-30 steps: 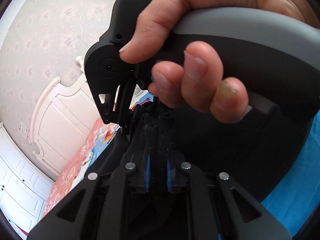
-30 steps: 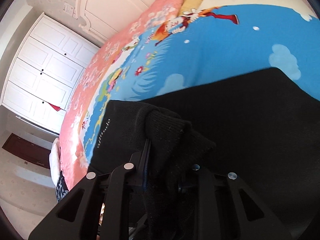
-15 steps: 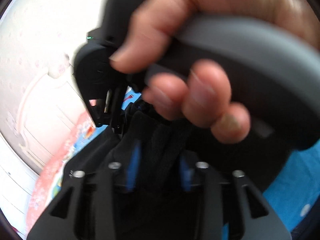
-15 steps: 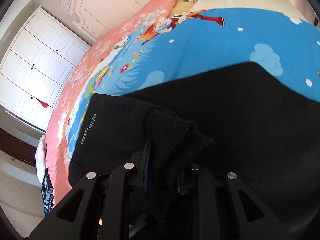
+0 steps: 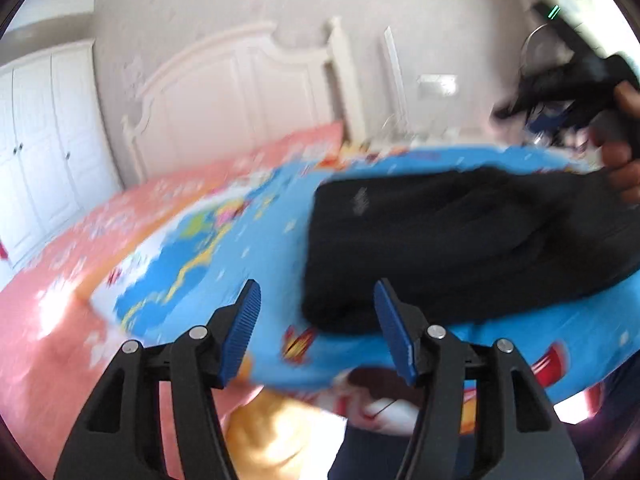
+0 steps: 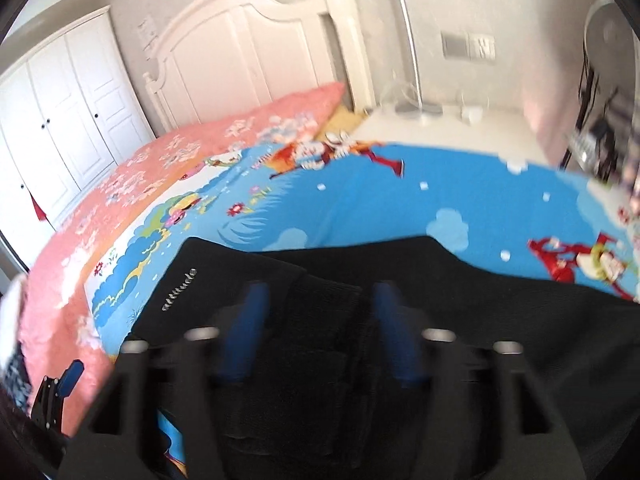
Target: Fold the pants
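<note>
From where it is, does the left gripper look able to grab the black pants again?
Probably yes. The left gripper has its jaws spread wide with nothing between them, and the near edge of the black pants lies on the blue bedsheet just ahead and slightly to its right, with nothing in between.

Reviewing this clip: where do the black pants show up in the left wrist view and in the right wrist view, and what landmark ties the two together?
Left wrist: the pants lie right of centre on the blue sheet, beyond the open left claw.
Right wrist: the pants fill the lower half, under the open right claw.
Shared landmark: the white headboard, upper left of centre in both.
</note>
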Motion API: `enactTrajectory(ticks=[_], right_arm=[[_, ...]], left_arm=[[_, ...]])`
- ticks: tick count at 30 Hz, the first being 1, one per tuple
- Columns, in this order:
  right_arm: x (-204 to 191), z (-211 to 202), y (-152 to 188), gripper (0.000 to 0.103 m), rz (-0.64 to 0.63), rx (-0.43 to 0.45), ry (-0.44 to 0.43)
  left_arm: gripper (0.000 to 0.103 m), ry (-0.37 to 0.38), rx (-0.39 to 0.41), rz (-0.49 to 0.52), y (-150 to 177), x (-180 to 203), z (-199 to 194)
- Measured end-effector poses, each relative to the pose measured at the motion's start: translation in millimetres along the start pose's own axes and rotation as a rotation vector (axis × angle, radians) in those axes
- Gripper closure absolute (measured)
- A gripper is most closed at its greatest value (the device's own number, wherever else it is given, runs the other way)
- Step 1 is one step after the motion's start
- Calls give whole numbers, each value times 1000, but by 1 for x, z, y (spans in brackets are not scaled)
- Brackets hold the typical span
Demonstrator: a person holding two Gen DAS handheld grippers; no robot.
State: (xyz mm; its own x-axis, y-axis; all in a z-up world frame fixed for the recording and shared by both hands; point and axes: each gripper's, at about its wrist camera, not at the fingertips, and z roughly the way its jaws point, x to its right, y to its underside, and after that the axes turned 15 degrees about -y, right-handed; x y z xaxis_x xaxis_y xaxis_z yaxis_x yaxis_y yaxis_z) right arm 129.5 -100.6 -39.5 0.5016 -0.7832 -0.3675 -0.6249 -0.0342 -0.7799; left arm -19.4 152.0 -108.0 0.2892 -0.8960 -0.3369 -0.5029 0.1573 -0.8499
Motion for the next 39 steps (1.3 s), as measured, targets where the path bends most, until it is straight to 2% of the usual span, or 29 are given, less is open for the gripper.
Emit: enactTrajectory(ticks=[2,5,7,9,11,12,15,17,21,24,28,31,34,37,38,39], right_arm=[[-20,2,9,12,-18,22,-22],[-38,27,21,12,-24,-18,44],[-41,46,30,12,-23,-78,102],[-44,61,45,13,-76,-125,143],[-43,80,59,13,-128,-185,228],[-37,88,66,12,-132,-206,244],[-32,91,73,11,-139,-196,236],[-31,91,73,11,-134,-205,232],[-29,91,76,10,-127,-194,223],[-31,89,77,10,-122,-188,220],[-31,89,77,9,-122,-177,215],[-30,87,77,9,-120,-174,205],[-29,87,77,9,-116,-176,193],[-28,87,76,9,-111,-177,191],[-28,87,76,9,-110,-180,191],[-28,87,76,9,-107,-183,190]], left_arm=[[44,-28,-14,9,7,-7,10],[44,-46,-4,48,10,3,10],[44,-37,-12,89,8,10,22],[44,-35,-5,113,13,20,22],[44,-46,9,107,13,26,25],[45,-53,6,111,12,27,31],[45,-106,-14,158,15,27,50],[40,-54,-48,125,18,14,60],[39,-36,-86,161,11,14,62],[49,-9,-78,156,-5,10,41],[83,41,-65,111,-23,8,16],[83,85,-56,65,-40,12,2],[83,170,-121,-15,-54,14,9],[83,249,-255,-174,-54,12,50],[86,251,-302,-170,-48,16,66],[86,261,-368,-125,-42,24,81]])
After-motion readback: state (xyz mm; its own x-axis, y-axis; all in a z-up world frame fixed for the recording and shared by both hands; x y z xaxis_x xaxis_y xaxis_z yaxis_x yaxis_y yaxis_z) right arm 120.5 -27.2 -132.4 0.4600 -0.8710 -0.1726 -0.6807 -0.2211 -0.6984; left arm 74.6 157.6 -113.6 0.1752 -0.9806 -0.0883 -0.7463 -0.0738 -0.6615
